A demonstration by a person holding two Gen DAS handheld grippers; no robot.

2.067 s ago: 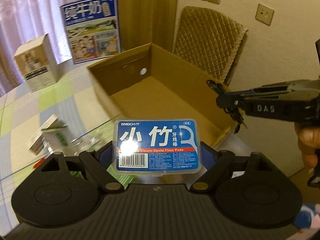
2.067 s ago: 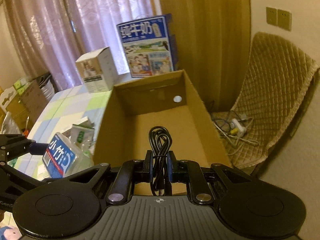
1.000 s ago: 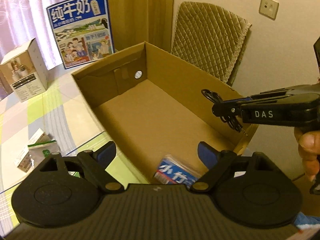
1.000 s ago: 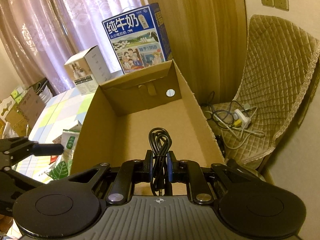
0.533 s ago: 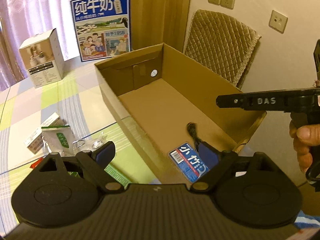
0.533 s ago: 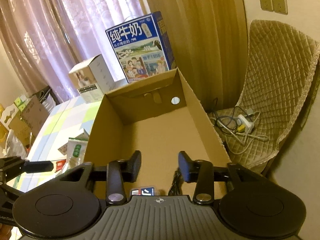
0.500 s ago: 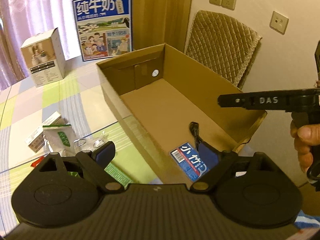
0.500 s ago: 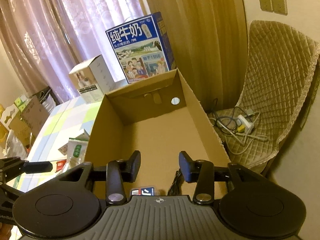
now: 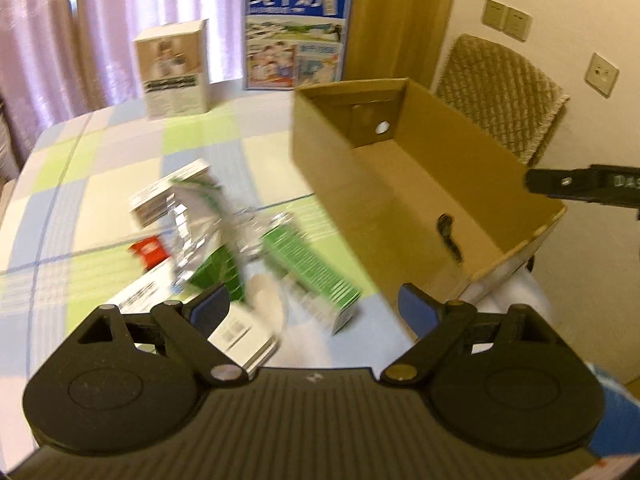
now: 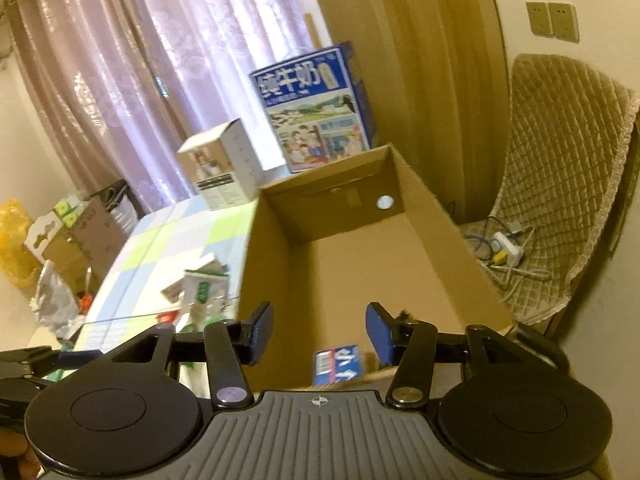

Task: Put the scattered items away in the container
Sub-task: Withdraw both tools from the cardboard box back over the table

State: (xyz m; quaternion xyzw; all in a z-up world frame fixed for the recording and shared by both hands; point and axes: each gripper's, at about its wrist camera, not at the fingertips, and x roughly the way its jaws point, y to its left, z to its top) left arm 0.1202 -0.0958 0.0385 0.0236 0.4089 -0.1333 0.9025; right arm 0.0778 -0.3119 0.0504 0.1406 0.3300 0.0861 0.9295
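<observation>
Two items already lay in the cardboard box (image 9: 436,200): a black cable (image 9: 450,236) near its front end and a blue floss-pick pack (image 10: 338,364) on the floor beside it. The rest sat heaped on the checked tablecloth (image 9: 100,168), just left of the box: a green carton (image 9: 312,268), a silvery pouch (image 9: 192,224), a small red packet (image 9: 150,250) and white boxes, all blurred. The left gripper (image 9: 312,308) hung over that heap, jaws wide and empty. The right gripper (image 10: 320,330) was above the box's near end, jaws opening, nothing between them. For the next pick, my judgement: settle over one item on top, likely the green carton, square the jaws across its narrow sides, and close only once the view steadies, lest neighbours get dragged along.
</observation>
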